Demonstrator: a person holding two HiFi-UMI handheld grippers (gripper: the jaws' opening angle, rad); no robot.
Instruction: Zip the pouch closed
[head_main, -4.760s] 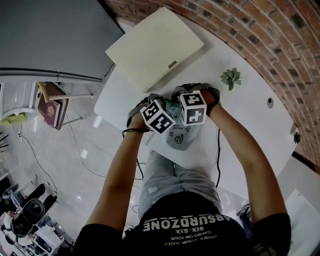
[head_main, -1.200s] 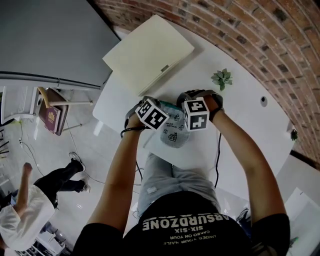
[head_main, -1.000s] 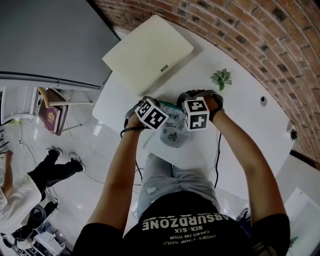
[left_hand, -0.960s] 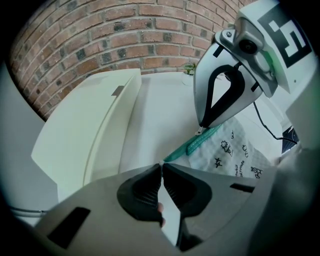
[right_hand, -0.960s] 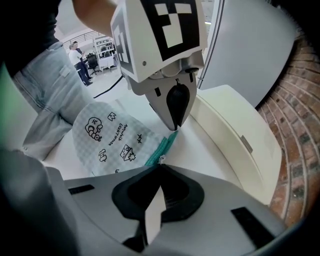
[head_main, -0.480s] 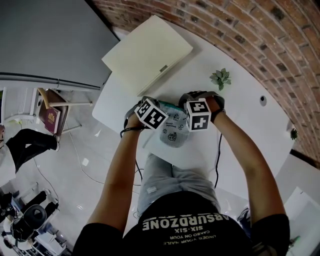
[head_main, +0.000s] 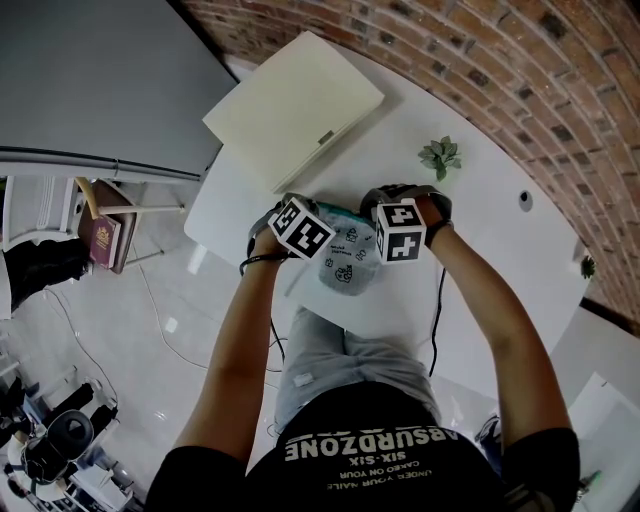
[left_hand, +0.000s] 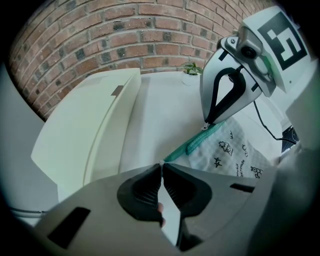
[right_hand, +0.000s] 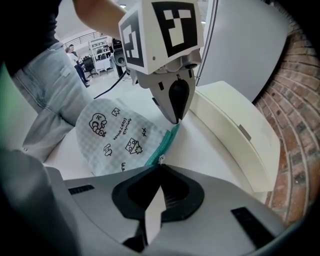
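In the head view, the pouch (head_main: 345, 265) lies on the white table (head_main: 480, 270) near its front edge. It sits between and partly under the left gripper (head_main: 302, 227) and the right gripper (head_main: 400, 230), which point steeply down at its far edge. A cream case (head_main: 295, 105) lies beyond them, and a small plant (head_main: 438, 157) stands to the right.

In the left gripper view, the left gripper's (left_hand: 161, 167) jaws are pressed together on the near end of the teal zip band (left_hand: 192, 145). The band runs from there up and to the right to the right gripper's (left_hand: 206, 125) tips. The printed pouch (left_hand: 232, 150) spreads out to the right of the band.

In the right gripper view, the right gripper's (right_hand: 160, 169) jaws are closed, pinching the small zip pull (right_hand: 161, 160) at their tips. The band (right_hand: 167, 142) leads from there to the left gripper's (right_hand: 175, 120) tips, and the pouch (right_hand: 112, 137) lies to its left.
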